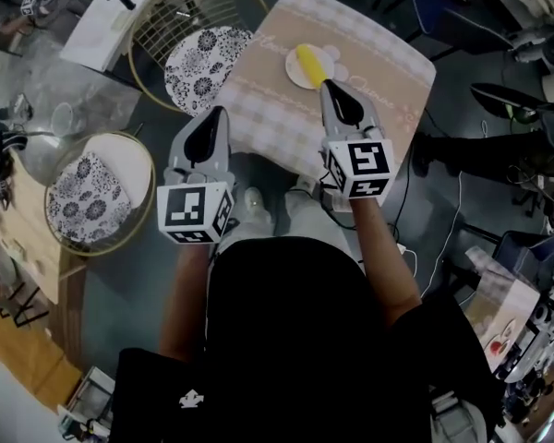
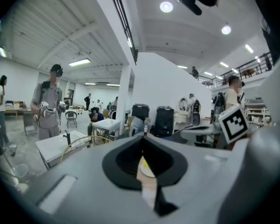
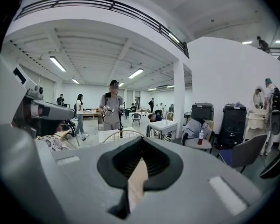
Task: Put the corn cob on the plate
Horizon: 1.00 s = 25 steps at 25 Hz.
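Corn cob (image 1: 307, 62) down on the small plate (image 1: 295, 76), middle of the checked bench (image 1: 388, 63), so looks finished. Now pull clear cleanly: lift away, no brushing cob or plate rim. Lying just beyond the right claw (image 1: 327, 86) in the head view, that claw pinched shut, empty. Left claw (image 1: 220, 112) closed too, holding nothing, off to the cob's left.

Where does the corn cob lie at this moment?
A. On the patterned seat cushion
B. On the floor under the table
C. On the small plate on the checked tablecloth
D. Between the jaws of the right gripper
C: in the head view the corn cob lies on the small plate, and the right gripper is shut and empty.
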### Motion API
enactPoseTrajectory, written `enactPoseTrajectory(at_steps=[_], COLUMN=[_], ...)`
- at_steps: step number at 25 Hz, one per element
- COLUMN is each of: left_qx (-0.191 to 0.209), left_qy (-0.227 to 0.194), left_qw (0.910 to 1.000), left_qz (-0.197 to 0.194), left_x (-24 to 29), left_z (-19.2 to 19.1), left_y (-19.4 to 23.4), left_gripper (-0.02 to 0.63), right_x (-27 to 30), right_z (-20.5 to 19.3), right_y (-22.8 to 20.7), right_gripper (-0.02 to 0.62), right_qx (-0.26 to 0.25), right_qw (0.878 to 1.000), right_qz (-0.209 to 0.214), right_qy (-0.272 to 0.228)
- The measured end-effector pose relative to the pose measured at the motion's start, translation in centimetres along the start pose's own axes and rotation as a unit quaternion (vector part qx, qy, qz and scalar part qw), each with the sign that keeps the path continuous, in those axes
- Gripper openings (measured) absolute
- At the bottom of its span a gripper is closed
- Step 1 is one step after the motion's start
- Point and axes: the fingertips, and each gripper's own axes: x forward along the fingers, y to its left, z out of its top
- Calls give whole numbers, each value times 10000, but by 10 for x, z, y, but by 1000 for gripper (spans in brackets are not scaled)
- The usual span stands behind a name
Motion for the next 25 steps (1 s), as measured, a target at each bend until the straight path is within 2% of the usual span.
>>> enactPoseTrajectory(at_steps=[10,20,25], left_qx=[95,91,153], left_qy=[-157,-345,-452], left_qw=[9996,9978,9966], left_qz=[-191,-563,-672], left_x=[-24,-27,-32], left_z=[7,19,24], left_y=[12,4,-10], left_gripper=[9,9,9], right_x=[-35,-51,-62], right_z=[47,55,61], right_y=[32,51,55], right_gripper=[3,3,3], right_qx=[10,262,246], right_qw=[9990,9969,9957], right_qz=[-112,-230,-87], right_qy=[-433,-710,-884])
